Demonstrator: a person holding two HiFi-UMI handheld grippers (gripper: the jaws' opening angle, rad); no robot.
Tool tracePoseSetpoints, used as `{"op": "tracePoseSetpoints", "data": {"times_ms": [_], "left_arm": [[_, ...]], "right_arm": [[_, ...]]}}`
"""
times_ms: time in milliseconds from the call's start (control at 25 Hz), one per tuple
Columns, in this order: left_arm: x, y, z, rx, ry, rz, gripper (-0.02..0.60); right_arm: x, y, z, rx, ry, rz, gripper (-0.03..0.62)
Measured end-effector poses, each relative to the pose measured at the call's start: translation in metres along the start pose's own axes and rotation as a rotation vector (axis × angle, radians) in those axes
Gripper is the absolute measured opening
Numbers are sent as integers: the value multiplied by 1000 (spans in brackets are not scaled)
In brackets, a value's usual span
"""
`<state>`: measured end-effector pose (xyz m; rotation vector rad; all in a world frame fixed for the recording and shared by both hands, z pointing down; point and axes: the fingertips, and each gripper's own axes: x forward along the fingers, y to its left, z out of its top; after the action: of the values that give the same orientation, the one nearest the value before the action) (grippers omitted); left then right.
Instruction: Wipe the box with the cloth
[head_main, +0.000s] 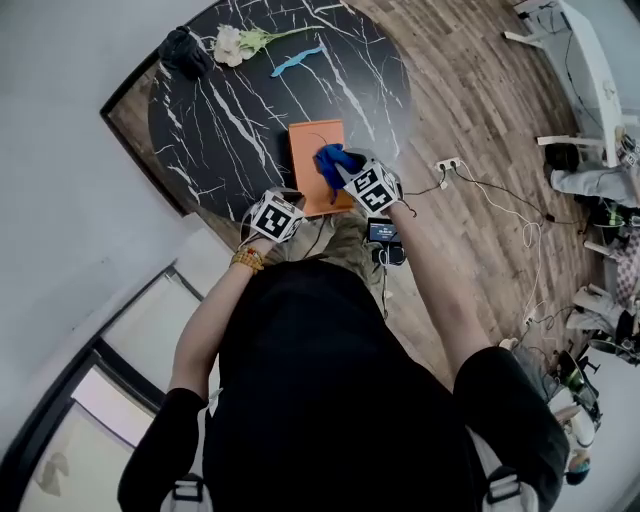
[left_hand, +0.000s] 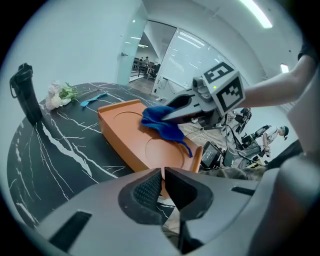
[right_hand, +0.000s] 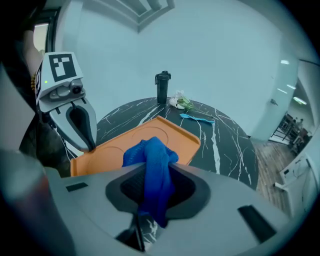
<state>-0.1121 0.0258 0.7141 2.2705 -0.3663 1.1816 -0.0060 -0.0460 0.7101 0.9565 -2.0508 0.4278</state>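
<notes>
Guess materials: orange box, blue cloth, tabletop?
Box: looks like moulded plastic, matte orange, going by the rounded rim and shallow pressed circles. Cloth: soft blue fabric, possibly microfibre; it bunches and drapes. Tabletop: black with white veins and a slight sheen; marble or a printed imitation, can't tell.

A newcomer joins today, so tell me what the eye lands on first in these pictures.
The orange box stands out most, lying near the person's edge of the black marbled table. The right gripper holds a bright blue cloth down on it, clamped between its jaws. The left gripper seems to pinch the box's near edge.
</notes>
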Motion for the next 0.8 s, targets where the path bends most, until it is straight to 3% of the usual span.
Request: {"op": "tracePoseSetpoints", "data": {"times_ms": [320, 560, 720, 800], "left_arm": [[-1, 5, -1, -10, 7, -2, 23], [-2, 8, 4, -155, -52, -24, 28], [-18, 2, 8, -219, -99, -66, 168], [-36, -6, 27, -268, -190, -108, 198]], "right_arm": [[-14, 51, -29, 238, -66, 75, 83], [-31, 70, -42, 282, 8, 156, 83], [-48, 81, -32, 155, 22, 255, 84], [-65, 76, -10, 124, -71, 282, 84]]}}
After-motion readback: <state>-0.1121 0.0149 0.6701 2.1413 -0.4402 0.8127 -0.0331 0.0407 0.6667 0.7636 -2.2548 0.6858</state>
